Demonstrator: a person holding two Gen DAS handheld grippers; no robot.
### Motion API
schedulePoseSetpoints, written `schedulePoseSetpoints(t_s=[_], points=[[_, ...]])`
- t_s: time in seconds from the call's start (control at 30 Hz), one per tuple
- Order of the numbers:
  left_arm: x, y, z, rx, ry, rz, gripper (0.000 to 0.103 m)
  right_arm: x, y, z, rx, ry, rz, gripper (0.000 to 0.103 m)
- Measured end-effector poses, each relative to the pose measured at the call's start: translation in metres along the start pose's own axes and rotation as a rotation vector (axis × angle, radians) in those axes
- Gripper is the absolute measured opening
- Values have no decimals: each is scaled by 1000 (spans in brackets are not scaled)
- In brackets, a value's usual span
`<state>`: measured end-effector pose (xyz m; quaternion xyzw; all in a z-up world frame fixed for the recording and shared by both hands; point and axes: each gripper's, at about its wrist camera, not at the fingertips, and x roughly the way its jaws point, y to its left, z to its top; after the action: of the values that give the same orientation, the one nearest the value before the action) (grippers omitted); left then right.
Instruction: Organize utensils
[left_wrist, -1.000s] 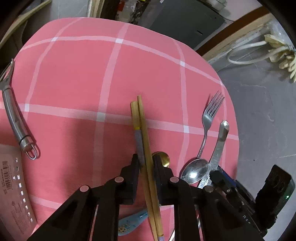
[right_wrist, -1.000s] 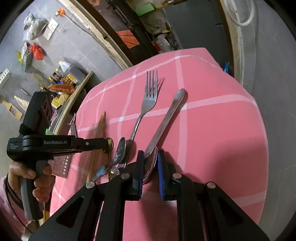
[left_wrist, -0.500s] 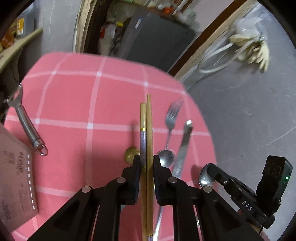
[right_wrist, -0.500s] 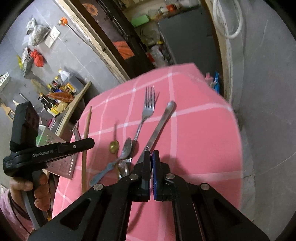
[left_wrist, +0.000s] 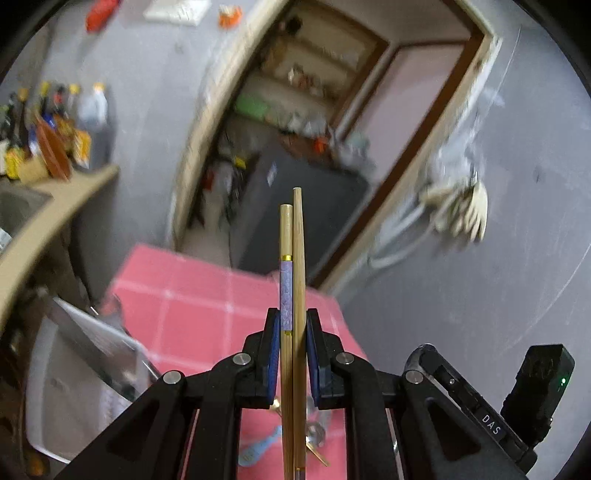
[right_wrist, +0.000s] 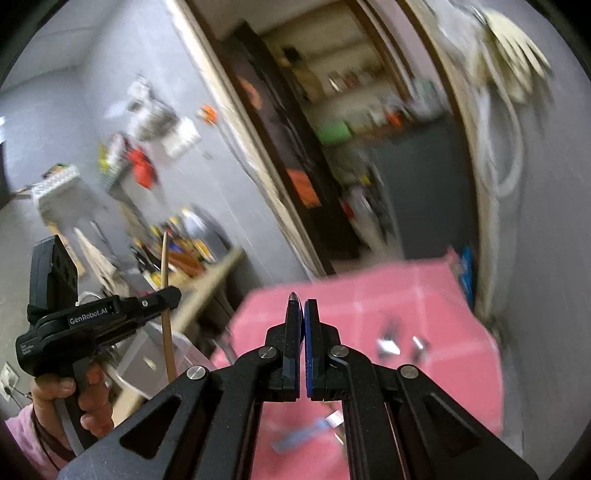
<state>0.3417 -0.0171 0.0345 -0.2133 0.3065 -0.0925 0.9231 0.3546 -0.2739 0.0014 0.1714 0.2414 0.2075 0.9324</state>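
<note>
Wooden chopsticks (left_wrist: 293, 295) stand upright, clamped between the jaws of the left gripper (left_wrist: 293, 325), lifted well above the pink checked table (left_wrist: 192, 306). The step in hand looks like carrying; next comes finding a container, which no view shows clearly. The right gripper (right_wrist: 303, 314) has its jaws pressed together, a thin metal tip possibly between them. Only its view shows the hand (right_wrist: 74, 398) holding the left tool.

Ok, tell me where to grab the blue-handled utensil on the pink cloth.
Grip the blue handle mid-length, straight from above, fingers across its narrow width. It lies flat on the pink cloth, its outer end free, while the other end runs behind the held chopsticks among other utensils.
</note>
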Motion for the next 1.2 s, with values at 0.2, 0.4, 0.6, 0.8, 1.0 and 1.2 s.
schedulePoseSetpoints(t_s=[0.2, 0.4, 0.6, 0.8, 1.0, 1.2], points=[[-61, 33, 39, 18, -162, 89, 13, 25, 80, 23, -93, -110, 113, 2], [-83, 71, 47, 40, -304, 172, 13, 50, 142, 11, -224, -192, 155, 2], [-77, 93, 32, 104, -407, 228, 13, 74, 173, -16, -365, -204, 149, 2], [-65, 111, 6, 98, -409, 217, 13, 87, 184, -45, -463, -172, 158, 2], [-57, 117, -17, 108, -379, 187, 13, 93, 178, -70, -498, -114, 174, 2], [-58, 116, -36, 143, -358, 158, 13, 94, 169, -81, -479, -82, 182, 2]])
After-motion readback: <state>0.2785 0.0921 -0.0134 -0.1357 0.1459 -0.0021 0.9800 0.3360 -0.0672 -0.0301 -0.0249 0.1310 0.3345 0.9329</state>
